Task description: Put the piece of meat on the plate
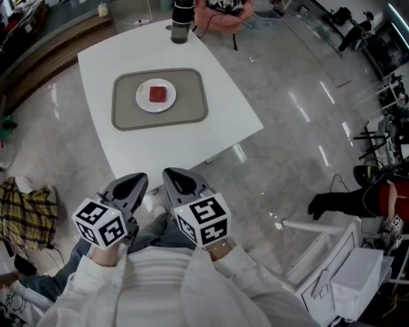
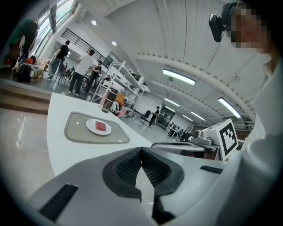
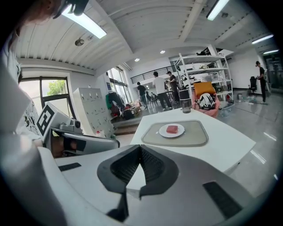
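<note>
A red piece of meat (image 1: 158, 94) lies on a white plate (image 1: 146, 102), which sits on a grey tray (image 1: 188, 108) on the white table (image 1: 223, 115). Both grippers are held close to my body, short of the table's near edge and far from the plate. My left gripper (image 1: 139, 179) is shut and empty; so is my right gripper (image 1: 170, 175). In the left gripper view the meat (image 2: 101, 126) and plate (image 2: 93, 128) appear far beyond the shut left gripper (image 2: 141, 150). In the right gripper view the meat (image 3: 172, 129) lies far beyond the shut right gripper (image 3: 140, 150).
A black tumbler (image 1: 182, 22) and a pink bag (image 1: 220, 13) stand at the table's far edge. A plaid cloth (image 1: 29, 204) lies at the left on the floor. White furniture (image 1: 348, 271) and a person in red (image 1: 383, 198) are at the right. People stand by shelves (image 3: 203, 75) in the background.
</note>
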{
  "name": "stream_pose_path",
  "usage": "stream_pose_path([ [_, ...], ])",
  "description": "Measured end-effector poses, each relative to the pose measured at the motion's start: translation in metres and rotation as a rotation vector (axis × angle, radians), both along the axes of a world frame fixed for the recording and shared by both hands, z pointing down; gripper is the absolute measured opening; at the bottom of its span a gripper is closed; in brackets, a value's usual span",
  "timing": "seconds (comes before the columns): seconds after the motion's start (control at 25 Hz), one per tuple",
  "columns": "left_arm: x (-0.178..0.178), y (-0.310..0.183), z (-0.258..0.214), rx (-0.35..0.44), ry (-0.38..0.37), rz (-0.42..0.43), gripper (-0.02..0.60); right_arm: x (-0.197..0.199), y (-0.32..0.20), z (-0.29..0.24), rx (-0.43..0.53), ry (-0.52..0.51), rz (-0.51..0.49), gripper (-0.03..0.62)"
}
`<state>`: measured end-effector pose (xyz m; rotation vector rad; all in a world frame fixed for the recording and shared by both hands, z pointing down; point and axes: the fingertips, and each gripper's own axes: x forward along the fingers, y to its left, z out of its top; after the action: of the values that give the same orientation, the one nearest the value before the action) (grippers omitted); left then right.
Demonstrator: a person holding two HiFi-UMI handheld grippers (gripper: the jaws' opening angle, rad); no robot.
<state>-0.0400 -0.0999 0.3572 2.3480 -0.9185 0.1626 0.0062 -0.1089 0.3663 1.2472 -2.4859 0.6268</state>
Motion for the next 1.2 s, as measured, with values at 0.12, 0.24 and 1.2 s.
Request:
stream_pose_path([
  [0.12, 0.006, 0.003, -0.003, 0.017, -0.024, 0.002, 0.009, 0.001, 0.006, -0.003, 0.002, -0.003, -0.03, 0.015],
  [0.24, 0.007, 0.004, -0.003, 0.019, -0.06, -0.007, 0.009, 0.003, 0.008, -0.004, 0.002, 0.008, -0.059, 0.015],
  [1.2, 0.033, 0.003, -0.007, 0.028, -0.084, 0.013, 0.009, 0.025, 0.0, -0.02, 0.056, 0.027, -0.072, 0.015],
])
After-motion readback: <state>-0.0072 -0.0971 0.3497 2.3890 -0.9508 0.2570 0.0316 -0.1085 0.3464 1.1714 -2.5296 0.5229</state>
